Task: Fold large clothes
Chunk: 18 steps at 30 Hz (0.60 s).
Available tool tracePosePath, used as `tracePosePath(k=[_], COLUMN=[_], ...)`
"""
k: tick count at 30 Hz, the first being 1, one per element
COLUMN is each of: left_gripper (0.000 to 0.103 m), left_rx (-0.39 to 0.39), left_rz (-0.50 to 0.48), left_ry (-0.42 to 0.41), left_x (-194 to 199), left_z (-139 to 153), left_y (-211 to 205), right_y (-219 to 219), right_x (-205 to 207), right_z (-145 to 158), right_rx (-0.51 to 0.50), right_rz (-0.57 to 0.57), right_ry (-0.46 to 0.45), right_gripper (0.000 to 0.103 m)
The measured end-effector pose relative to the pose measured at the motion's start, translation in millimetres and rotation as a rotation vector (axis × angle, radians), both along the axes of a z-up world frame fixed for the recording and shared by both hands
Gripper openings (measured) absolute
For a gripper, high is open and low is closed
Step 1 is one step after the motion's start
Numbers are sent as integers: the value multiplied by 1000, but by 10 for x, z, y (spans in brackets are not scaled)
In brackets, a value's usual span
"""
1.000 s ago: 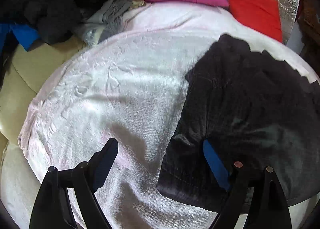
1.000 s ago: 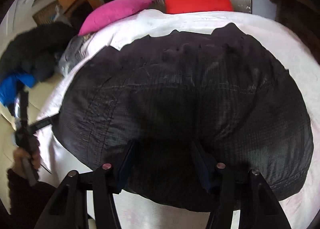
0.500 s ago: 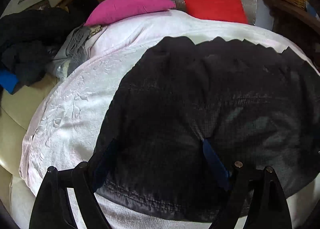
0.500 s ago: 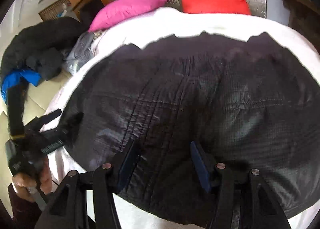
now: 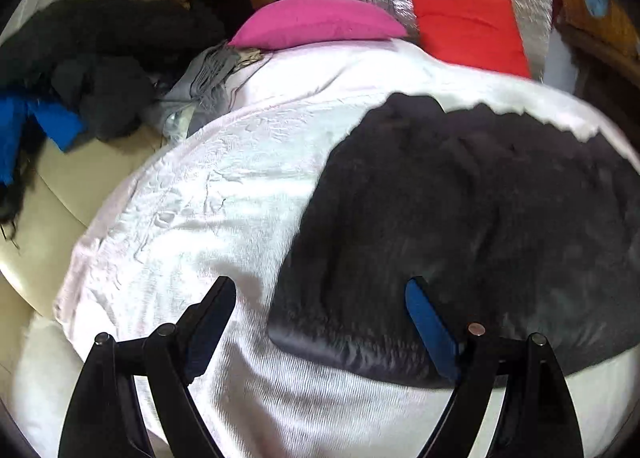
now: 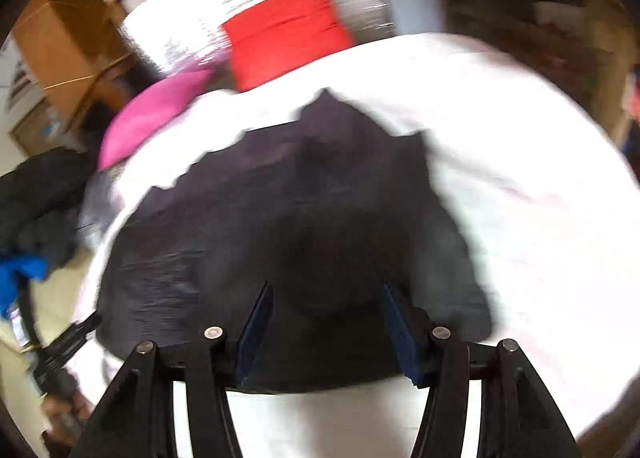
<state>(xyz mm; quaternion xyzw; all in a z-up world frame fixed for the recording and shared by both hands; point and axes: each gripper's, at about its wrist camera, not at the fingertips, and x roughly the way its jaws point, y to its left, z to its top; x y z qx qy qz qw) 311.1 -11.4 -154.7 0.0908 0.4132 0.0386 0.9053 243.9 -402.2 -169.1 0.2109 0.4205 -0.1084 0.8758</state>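
On the white bedspread (image 5: 208, 194), 1 black garment (image 5: 460, 226), 2 pillows.

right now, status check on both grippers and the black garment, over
Left gripper open, empty, over the garment's left edge. Right gripper open, empty, above its near hem. Black garment lying spread on the white blanket. Nothing on the garment.

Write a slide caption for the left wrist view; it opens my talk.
Open left claw over the near left corner of a black garment spread on a white sheet.
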Motion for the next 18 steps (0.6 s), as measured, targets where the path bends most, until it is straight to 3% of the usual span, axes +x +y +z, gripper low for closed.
tracePosePath(k=[2, 5, 9, 14, 18], left_gripper=[87, 88, 88, 88, 88], left_rx=[80, 152, 33, -77, -218], left_rz=[-14, -29, 0, -23, -35], left_ry=[21, 28, 14, -76, -40], left_x=[40, 61, -31, -261, -422], left_z=[-124, -191, -43, 133, 141], left_y=[-88, -193, -23, 36, 95], right_y=[48, 34, -20, 494, 706], right_x=[46, 56, -55, -197, -234], right_z=[-139, -189, -66, 255, 244], right_rx=[-99, -98, -63, -158, 36], right_rz=[1, 4, -33, 140, 261], right_ry=[86, 98, 43, -143, -195], right_gripper=[60, 61, 61, 61, 71])
